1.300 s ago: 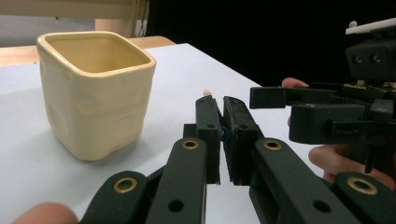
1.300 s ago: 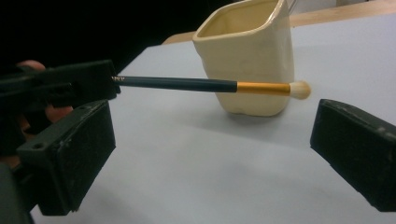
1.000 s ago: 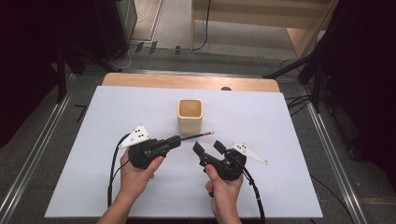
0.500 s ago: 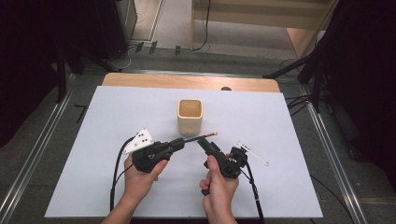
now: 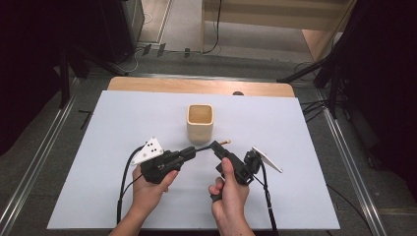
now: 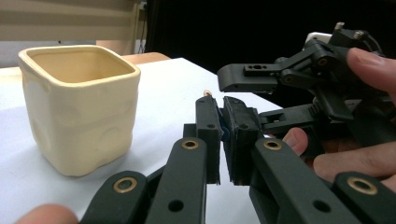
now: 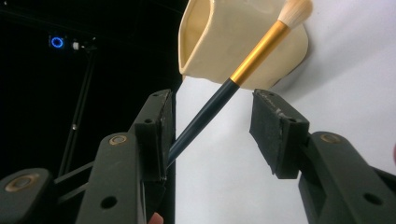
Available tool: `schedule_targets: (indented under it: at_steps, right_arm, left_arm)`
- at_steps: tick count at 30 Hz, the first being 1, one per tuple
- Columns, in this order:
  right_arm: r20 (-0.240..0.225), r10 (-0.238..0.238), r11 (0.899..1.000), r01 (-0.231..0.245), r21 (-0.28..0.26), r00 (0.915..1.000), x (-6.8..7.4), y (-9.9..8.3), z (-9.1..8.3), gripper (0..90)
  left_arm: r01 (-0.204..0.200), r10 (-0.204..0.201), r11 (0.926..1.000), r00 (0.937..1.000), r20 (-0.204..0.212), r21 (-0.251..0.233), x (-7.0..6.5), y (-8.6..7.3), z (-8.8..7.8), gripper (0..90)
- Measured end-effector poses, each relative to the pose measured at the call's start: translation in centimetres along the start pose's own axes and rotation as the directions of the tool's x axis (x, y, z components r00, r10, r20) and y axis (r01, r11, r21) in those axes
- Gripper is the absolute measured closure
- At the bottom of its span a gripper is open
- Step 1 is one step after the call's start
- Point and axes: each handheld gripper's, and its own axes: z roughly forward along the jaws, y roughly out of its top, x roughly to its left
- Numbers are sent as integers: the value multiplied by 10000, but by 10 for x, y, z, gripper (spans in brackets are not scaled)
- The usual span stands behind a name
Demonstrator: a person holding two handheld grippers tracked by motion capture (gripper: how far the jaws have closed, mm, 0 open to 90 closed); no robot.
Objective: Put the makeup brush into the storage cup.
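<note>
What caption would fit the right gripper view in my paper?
Brush passing between the open right gripper fingers, bristles toward the cream cup.

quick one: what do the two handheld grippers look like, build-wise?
Both the left gripper and the right gripper are matte black linkage jaws with brass pivot pins, flat black pads and a trailing black cable. Each carries a pale three-cornered plate; the left one's has black dots. Forearms bare.
</note>
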Motion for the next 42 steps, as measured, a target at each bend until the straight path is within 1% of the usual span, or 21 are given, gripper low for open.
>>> schedule_targets:
  at_steps: [6, 8, 13, 16, 17, 21, 22, 25, 26, 27, 30, 32, 33, 34, 35, 36, 37, 38, 39, 40, 42]
  right_arm:
    - [7, 468, 9989, -468, -20, 9989, -3, 6, 4, 551]
    - [-13, 541, 9985, -541, -39, 9985, -4, 7, 5, 569]
    - [-298, 806, 9967, -803, 88, 9963, -6, 10, 8, 619]
    - [-437, 900, 9959, -896, 95, 9950, -7, 10, 9, 627]
    - [-417, 953, 9954, -949, 134, 9946, -8, 10, 9, 628]
    - [-658, 1203, 9927, -1192, 192, 9906, -9, 11, 10, 646]
    - [-676, 1152, 9933, -1141, 205, 9910, -10, 12, 11, 655]
    - [-710, 1250, 9920, -1236, 240, 9896, -11, 13, 11, 677]
    - [-725, 1307, 9913, -1294, 221, 9888, -11, 13, 11, 697]
    - [-786, 1314, 9913, -1302, 203, 9882, -11, 13, 11, 717]
    - [-1005, 1388, 9903, -1372, 230, 9852, -14, 14, 12, 736]
    - [-1262, 1514, 9884, -1489, 287, 9804, -16, 15, 12, 753]
    - [-1513, 1553, 9879, -1529, 271, 9762, -17, 15, 12, 770]
    - [-1770, 1548, 9879, -1523, 279, 9720, -17, 17, 12, 807]
    - [-2040, 1454, 9893, -1441, 215, 9681, -17, 18, 12, 837]
    - [-1973, 1175, 9929, -1183, 79, 9733, -16, 20, 10, 841]
    - [-2219, 976, 9948, -1014, -58, 9702, -15, 23, 9, 841]
    - [-2386, 752, 9964, -822, -192, 9682, -14, 25, 8, 841]
    - [-2376, 414, 9981, -511, -350, 9705, -12, 27, 6, 841]
    - [-2379, -12, 9984, -123, -554, 9713, -11, 29, 4, 841]
    - [-2404, -365, 9975, 209, -671, 9700, -9, 32, 1, 841]
  left_arm:
    - [-74, 74, 10000, 10000, 22, -4, -1, -1, 1, 864]
    - [-91, 91, 10000, 9999, 45, 4, -1, -1, 1, 864]
    - [-189, 190, 9998, 9998, 70, -49, -1, -1, 1, 864]
    - [-206, 206, 9998, 9997, 91, -55, -2, -1, 1, 864]
    - [-194, 194, 9998, 9998, 90, -54, -2, -2, 1, 864]
    - [-211, 212, 9997, 9997, 77, -119, -2, -1, 0, 864]
    - [-222, 223, 9996, 9997, 84, -152, -3, -1, 0, 864]
    - [-257, 258, 9996, 9996, 115, -153, -3, -1, 0, 864]
    - [-265, 267, 9995, 9996, 122, -169, -3, -1, 0, 864]
    - [-267, 269, 9995, 9996, 118, -177, -2, -1, 0, 864]
    - [-294, 296, 9994, 9995, 102, -177, -2, -1, 0, 864]
    - [-329, 331, 9994, 9994, 104, -146, -2, -2, 0, 864]
    - [-326, 327, 9994, 9993, 159, -65, -2, -2, 0, 862]
    - [-329, 333, 9994, 9987, 391, -114, -1, -3, 0, 845]
    - [-355, 368, 9991, 9975, 601, -234, 0, -3, -1, 775]
    - [-370, 379, 9992, 9974, 614, -163, 0, -3, -1, 650]
    - [-425, 425, 9991, 9976, 555, -16, -1, -2, 0, 512]
    - [-507, 501, 9986, 9975, 494, 115, -1, -1, 1, 401]
    - [-577, 569, 9981, 9976, 388, 211, -2, -1, 1, 288]
    - [-578, 567, 9980, 9975, 416, 250, -1, -1, 0, 202]
    - [-493, 481, 9985, 9975, 525, 227, 0, 0, -2, 145]
